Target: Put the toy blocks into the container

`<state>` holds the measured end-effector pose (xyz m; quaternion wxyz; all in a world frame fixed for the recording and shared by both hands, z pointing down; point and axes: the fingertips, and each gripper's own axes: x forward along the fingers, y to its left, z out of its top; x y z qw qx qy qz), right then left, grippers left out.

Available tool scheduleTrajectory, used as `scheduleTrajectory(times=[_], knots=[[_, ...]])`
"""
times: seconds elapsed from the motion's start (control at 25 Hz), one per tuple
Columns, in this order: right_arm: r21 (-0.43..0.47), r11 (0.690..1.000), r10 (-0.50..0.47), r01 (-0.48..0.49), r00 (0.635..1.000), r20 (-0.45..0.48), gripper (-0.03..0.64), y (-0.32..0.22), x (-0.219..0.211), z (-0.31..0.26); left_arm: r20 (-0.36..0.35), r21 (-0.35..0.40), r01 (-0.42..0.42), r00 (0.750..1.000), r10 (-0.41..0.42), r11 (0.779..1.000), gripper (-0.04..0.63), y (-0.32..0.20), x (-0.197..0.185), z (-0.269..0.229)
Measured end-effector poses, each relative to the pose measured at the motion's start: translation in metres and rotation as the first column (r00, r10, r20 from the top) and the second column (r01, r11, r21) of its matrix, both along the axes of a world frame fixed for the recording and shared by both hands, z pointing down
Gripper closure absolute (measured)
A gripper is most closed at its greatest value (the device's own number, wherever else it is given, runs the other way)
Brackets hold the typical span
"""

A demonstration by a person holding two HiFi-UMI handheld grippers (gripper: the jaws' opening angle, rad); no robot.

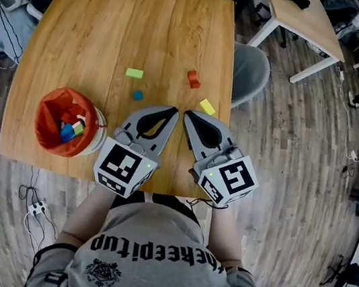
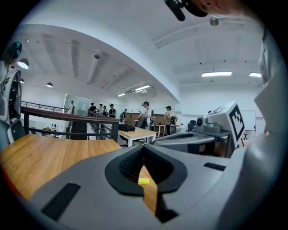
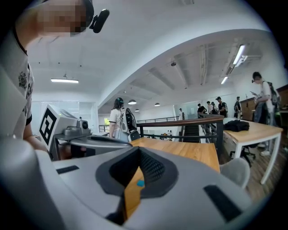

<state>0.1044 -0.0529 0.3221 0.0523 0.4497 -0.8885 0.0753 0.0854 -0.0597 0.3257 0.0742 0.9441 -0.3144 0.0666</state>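
Presently, left gripper (image 1: 172, 112) and right gripper (image 1: 189, 115) both closed, empty; yellow block (image 1: 207, 106) lies just beyond the right's tip.

The table (image 1: 83, 28) is smooth wood with clear grain. The container (image 1: 51, 103) on it wears crinkled, shiny plastic; the left gripper (image 1: 172, 112) and right gripper (image 1: 189, 116) are matt plastic
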Motion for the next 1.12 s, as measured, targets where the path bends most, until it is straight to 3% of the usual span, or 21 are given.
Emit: scheduleTrajectory(times=[0.56, 1.12], knots=[[-0.099, 0.977, 0.186, -0.189, 0.982, -0.036, 0.603, -0.018, 0.080, 0.041, 0.003, -0.014, -0.001, 1.000, 0.001, 1.000, 0.580, 0.003, 0.011, 0.006], [-0.245, 0.951, 0.160, -0.189, 0.978, -0.134, 0.601, -0.035, 0.097, 0.113, 0.016, -0.051, 0.025, 1.000, -0.024, 0.998, 0.580, -0.012, 0.010, 0.019]])
